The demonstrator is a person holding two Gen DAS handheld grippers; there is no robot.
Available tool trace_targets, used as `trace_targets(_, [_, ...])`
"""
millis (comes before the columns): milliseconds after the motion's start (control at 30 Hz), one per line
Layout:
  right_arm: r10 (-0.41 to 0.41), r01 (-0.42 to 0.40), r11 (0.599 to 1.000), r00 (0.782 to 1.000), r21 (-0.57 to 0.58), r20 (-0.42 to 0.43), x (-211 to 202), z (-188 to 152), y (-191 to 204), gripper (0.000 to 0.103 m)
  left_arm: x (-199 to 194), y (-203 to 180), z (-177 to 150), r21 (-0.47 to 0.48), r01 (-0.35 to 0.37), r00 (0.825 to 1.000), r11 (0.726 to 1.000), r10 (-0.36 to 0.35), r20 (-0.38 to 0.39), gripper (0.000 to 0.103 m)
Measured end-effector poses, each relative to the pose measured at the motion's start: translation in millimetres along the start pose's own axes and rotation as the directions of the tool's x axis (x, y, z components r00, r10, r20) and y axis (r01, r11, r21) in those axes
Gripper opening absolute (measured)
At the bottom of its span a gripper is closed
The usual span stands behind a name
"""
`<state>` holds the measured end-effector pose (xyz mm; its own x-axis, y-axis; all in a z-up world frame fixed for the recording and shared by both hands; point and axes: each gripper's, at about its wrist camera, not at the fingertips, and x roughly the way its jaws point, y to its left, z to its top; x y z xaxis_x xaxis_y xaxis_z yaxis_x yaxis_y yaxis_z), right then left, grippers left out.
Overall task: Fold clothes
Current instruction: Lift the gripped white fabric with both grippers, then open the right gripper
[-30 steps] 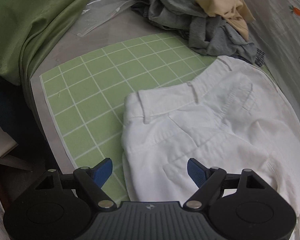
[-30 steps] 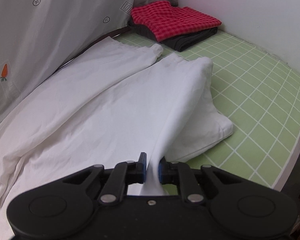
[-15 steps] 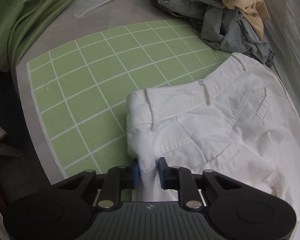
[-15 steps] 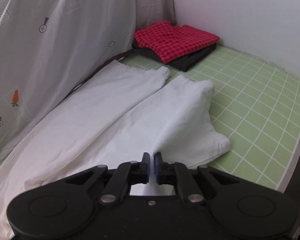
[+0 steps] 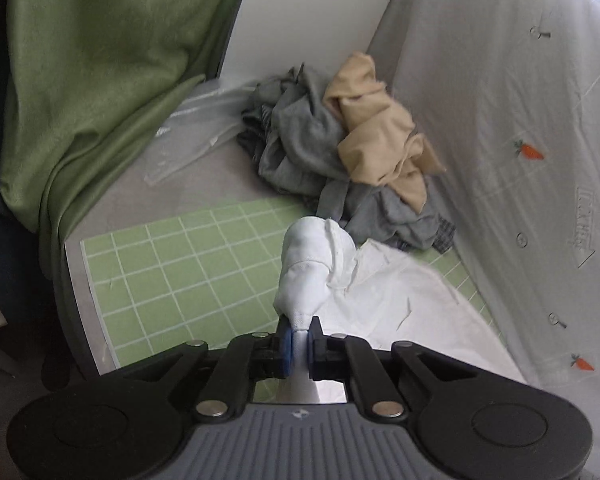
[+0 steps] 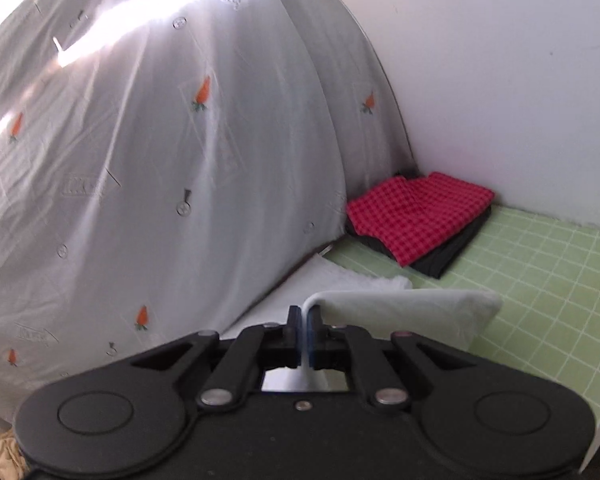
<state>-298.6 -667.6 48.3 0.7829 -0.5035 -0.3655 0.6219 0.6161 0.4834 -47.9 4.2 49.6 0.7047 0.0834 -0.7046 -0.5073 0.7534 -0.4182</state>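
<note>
Now my left tool [image 5: 298, 340] is clenched on a bunched fold at the waist end of the white trousers [image 5: 380, 292], its blue pads pinching the cloth after closing moments ago. From the pinch the fabric rises toward 12 o'clock in a rounded hump, then drops away toward 3 o'clock onto the green grid mat [image 5: 172, 268] on the tabletop. How much of the waistband is gathered I cannot tell; the tool's body covers everything below the pads.

My right tool [image 6: 303, 326] is also clamped shut on the white trousers [image 6: 400, 308], gripping a thin edge that runs off toward 3 o'clock as a raised ridge. This view is blurred, and the underside of that lifted leg is hidden. 1 more strip of white cloth lies flat at 12 o'clock, partly behind the ridge.

At 1 o'clock in the right view sits a folded red checked garment [image 6: 416, 212] on a dark folded piece [image 6: 452, 252], its far edge tucked against the carrot-print curtain [image 6: 160, 152]. At 12 o'clock in the left view a heap of grey and tan clothes [image 5: 340, 156] overlaps the mat's far edge, with clear plastic [image 5: 196, 128] at 11 o'clock, half under a green drape [image 5: 100, 80].
</note>
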Motion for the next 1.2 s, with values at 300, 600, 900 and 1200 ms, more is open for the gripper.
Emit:
trace_targets(300, [0.164, -0.153, 0.985, 0.973, -0.079, 0.162, -1, 68, 27, 0.003, -43, -64, 25, 0.087, 0.037, 0.982, 0.996, -0.052, 0.181, 0.008])
trace_targets(600, [0.128, -0.128, 0.992, 0.990, -0.011, 0.058, 70, 69, 18, 0.003, 3, -106, 13, 0.124, -0.013, 0.991, 0.992, -0.005, 0.137, 0.008])
trace_targets(900, [0.120, -0.119, 0.993, 0.993, -0.018, 0.014, 170, 89, 48, 0.003, 70, -154, 26, 0.089, -0.052, 0.991, 0.995, 0.040, 0.126, 0.008])
trace_targets(1200, [-0.031, 0.007, 0.983, 0.991, -0.184, -0.128, 308, 57, 90, 0.003, 174, -190, 18, 0.118, -0.176, 0.984, 0.977, 0.173, 0.038, 0.008])
